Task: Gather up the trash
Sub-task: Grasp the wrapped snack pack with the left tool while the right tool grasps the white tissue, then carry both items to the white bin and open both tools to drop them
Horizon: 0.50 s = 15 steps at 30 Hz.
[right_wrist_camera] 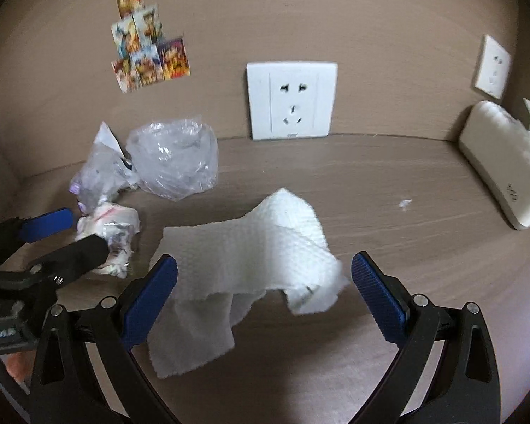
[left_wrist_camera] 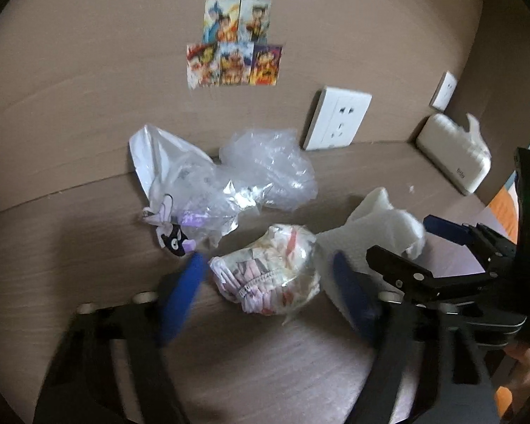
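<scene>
A crumpled printed wrapper (left_wrist_camera: 268, 268) lies on the brown desk between the open blue pads of my left gripper (left_wrist_camera: 270, 284); it also shows in the right wrist view (right_wrist_camera: 111, 228). A white paper towel (right_wrist_camera: 243, 258) lies crumpled between the open pads of my right gripper (right_wrist_camera: 265, 296), and shows in the left wrist view (left_wrist_camera: 374, 222). A clear plastic bag (left_wrist_camera: 268, 166) and a wrapper with a cartoon print (left_wrist_camera: 180, 198) lie by the wall. My right gripper (left_wrist_camera: 452, 243) appears at the right of the left wrist view, and my left gripper (right_wrist_camera: 67, 233) at the left of the right wrist view.
A white wall socket (right_wrist_camera: 291, 100) sits on the back wall, a second socket (right_wrist_camera: 493, 67) on the right wall. A white tissue box (right_wrist_camera: 505, 166) stands at the right. Picture cards (left_wrist_camera: 235, 35) are stuck on the wall. A small white scrap (right_wrist_camera: 404, 204) lies on the desk.
</scene>
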Motion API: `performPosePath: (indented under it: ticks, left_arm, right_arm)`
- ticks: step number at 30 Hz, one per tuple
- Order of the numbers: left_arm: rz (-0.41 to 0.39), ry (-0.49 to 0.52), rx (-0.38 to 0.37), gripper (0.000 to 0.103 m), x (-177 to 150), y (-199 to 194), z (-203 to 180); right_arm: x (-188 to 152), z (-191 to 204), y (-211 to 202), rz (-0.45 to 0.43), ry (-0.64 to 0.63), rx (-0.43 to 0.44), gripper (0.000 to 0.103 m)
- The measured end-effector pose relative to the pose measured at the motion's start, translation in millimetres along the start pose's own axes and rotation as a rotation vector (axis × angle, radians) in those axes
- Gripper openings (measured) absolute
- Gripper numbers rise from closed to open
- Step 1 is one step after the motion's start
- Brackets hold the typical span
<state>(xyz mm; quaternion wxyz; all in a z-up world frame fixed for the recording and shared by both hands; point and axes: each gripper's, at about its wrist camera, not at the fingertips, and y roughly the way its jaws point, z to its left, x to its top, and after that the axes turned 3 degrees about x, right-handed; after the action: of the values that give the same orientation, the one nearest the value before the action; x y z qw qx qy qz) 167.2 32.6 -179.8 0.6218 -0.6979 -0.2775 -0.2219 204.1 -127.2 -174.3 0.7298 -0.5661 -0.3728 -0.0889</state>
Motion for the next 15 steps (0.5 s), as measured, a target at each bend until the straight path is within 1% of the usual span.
performPosePath:
  ticks: [1, 2, 3, 4, 7, 11, 15]
  left_arm:
    - [0.003, 0.001, -0.010, 0.055, -0.6, 2.4, -0.2]
    - [-0.002, 0.005, -0.010, 0.055, -0.6, 2.8, -0.7]
    - [-0.003, 0.013, -0.014, 0.053, -1.0, 3.1, -2.2]
    - [-0.006, 0.020, -0.017, 0.052, -1.5, 3.1, -3.4]
    - [-0.011, 0.022, -0.023, 0.050, -3.2, 1.1, -5.1]
    - [-0.012, 0.033, -0.024, 0.050, -6.7, -9.4, -7.5]
    - [-0.044, 0.075, -0.035, 0.050, -6.8, -36.1, -20.3]
  right_arm:
    - [-0.8, 0.9, 4.1, 0.017, -0.003, 0.009, 0.088]
    - [-2.2, 2.0, 6.5, 0.028, -0.007, 0.022, 0.076]
    - [-2.2, 3.0, 6.0, 0.025, -0.012, 0.010, 0.059]
    - [-2.5, 4.5, 3.6, 0.016, -0.025, 0.025, 0.020]
    - [-2.8, 4.6, -2.1, 0.018, -0.020, 0.044, 0.017]
    - [-3.9, 5.4, -36.2, -0.054, -0.012, 0.056, 0.016]
    - [-4.0, 1.3, -77.7, -0.124, 0.013, 0.067, 0.016]
